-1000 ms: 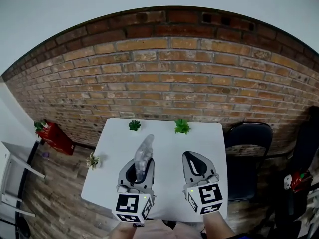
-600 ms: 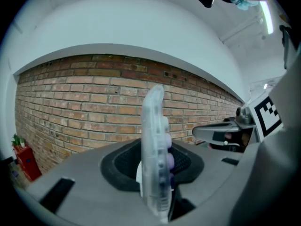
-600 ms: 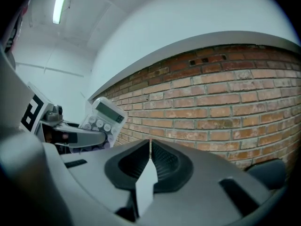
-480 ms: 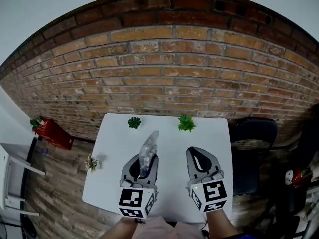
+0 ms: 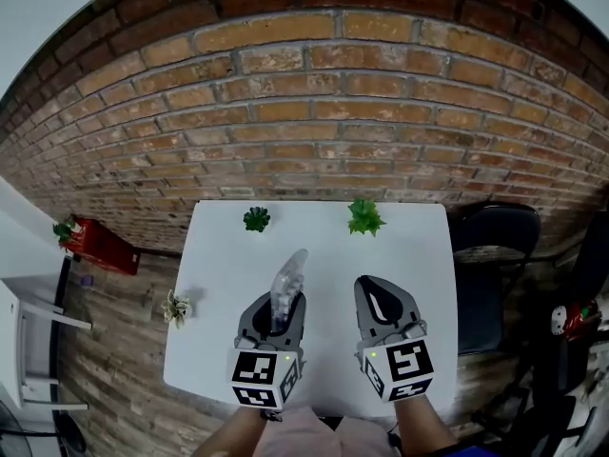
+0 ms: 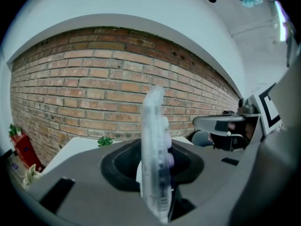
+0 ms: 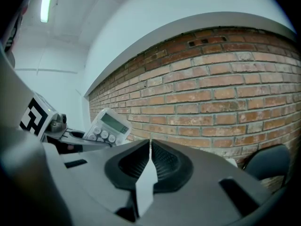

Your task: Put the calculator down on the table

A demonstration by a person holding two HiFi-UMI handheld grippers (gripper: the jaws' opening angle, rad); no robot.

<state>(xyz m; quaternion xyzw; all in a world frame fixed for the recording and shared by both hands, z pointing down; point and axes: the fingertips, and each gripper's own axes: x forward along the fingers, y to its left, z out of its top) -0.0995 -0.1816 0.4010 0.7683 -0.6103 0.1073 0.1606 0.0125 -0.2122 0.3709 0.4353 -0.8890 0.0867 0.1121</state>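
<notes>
The left gripper (image 5: 274,307) is nearest the person, its jaws pinching the lower end of the calculator (image 5: 286,286). The calculator is pale and see-through, and it stands on edge and sticks out forward from the jaws. It is over the near middle of the white surface (image 5: 219,284), not lying on it. In the right gripper view its display and round keys face sideways.

Just beside it, the right gripper (image 5: 377,293) has its jaws pressed together with nothing between them.

Two small green plants stand near the surface's far edge, one to the left (image 5: 256,219) and one to the right (image 5: 365,217). A dark chair (image 5: 495,246) stands at the surface's right side. A brick wall (image 5: 314,112) rises behind everything.
</notes>
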